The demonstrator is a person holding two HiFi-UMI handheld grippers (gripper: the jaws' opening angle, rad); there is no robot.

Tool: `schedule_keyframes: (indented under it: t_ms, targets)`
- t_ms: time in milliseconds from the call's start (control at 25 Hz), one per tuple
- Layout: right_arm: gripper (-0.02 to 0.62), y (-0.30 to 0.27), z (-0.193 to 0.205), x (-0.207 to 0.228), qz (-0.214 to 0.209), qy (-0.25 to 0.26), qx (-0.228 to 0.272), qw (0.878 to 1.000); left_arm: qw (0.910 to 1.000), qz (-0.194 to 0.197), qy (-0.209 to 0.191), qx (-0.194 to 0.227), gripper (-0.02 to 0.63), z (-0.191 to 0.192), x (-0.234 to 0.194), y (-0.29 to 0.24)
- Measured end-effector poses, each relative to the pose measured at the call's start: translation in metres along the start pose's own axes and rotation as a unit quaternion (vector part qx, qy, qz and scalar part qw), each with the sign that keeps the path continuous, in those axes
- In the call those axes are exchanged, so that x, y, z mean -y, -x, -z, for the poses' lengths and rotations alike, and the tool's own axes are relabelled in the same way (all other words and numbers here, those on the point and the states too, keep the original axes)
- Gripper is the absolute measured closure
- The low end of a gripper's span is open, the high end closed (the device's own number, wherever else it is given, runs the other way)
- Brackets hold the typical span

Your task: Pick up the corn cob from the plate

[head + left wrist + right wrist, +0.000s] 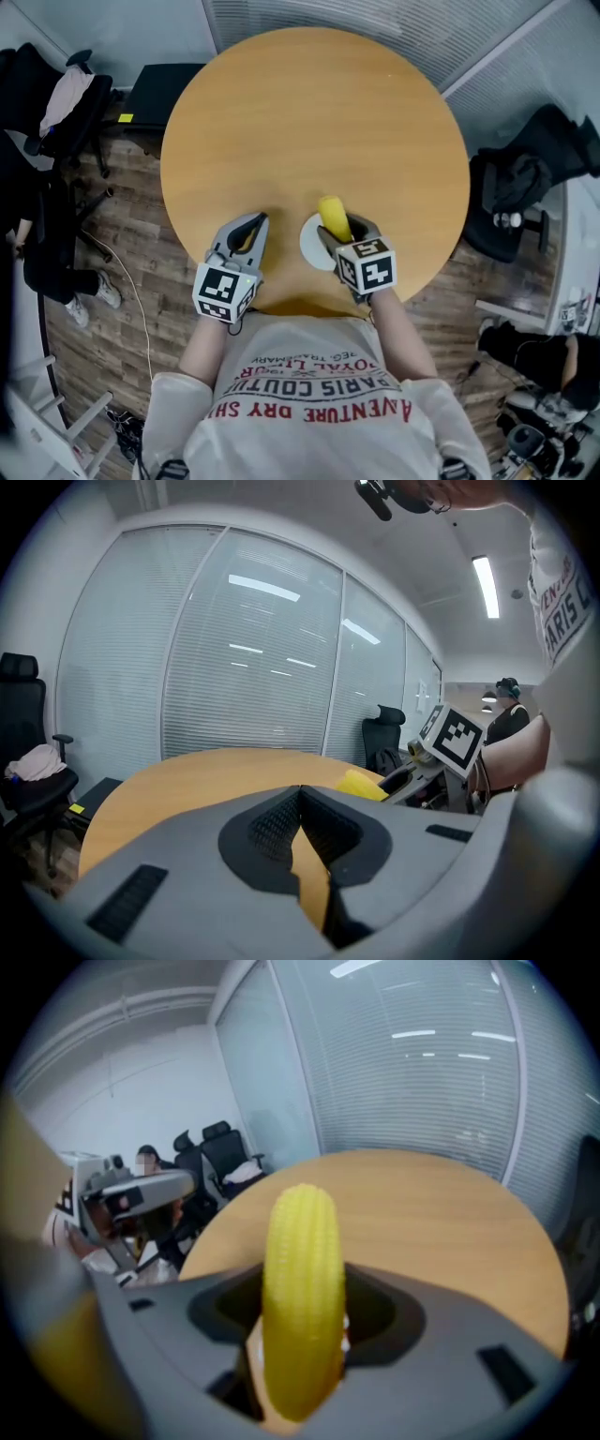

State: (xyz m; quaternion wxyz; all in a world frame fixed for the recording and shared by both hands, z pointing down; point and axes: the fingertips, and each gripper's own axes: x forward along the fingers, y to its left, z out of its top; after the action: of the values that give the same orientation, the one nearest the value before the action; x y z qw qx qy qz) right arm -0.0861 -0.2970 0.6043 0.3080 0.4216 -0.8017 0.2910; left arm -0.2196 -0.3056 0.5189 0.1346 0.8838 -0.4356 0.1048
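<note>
My right gripper (345, 229) is shut on a yellow corn cob (332, 217), which points away from me over the near part of the round wooden table (309, 122). A small white plate (307, 246) lies on the table just left of that gripper, partly hidden under it. In the right gripper view the corn cob (300, 1288) stands up between the jaws of the right gripper (300, 1283). My left gripper (251, 225) hovers at the table's near edge, left of the plate, shut and holding nothing. The left gripper view looks past the closed left gripper (300, 791) to the corn cob (361, 784).
Office chairs stand around the table: one with a pink cloth (64, 94) at the left, a black one (525, 178) at the right. A black case (155, 92) lies on the floor at the far left. Glass walls with blinds (253, 658) enclose the room.
</note>
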Motion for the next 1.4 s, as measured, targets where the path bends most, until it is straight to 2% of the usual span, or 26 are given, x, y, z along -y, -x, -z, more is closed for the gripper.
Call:
schedule_keyframes:
  t_ms: [200,400,600,720,1120,1400]
  targets:
    - [0.331,0.036,-0.05,-0.007,0.014,0.024,0.089,0.996,0.9992,0.011,-0.028,0.027,0.571,-0.035,0.007,0.001]
    - [0.331,0.075,-0.093,-0.011,0.027,0.024,0.176,0.984,0.9972,0.013,-0.048,0.056,0.571,-0.068,0.006,0.005]
    - [0.331,0.116,-0.127,-0.017,0.038,0.026,0.279,0.959,0.9944,0.02,-0.056,0.087,0.571,-0.099,0.008,0.01]
    - [0.331,0.135,-0.138,-0.02,0.047,0.038,0.322,0.945,0.9929,0.027,-0.057,0.101,0.571,-0.111,0.012,0.012]
    - [0.331,0.178,-0.148,-0.028,0.068,0.054,0.417,0.905,0.99,0.043,-0.061,0.12,0.571,-0.126,0.024,0.019]
    - [0.331,0.18,-0.146,-0.035,0.074,0.079,0.415,0.904,0.9902,0.047,-0.056,0.119,0.571,-0.128,0.028,0.02]
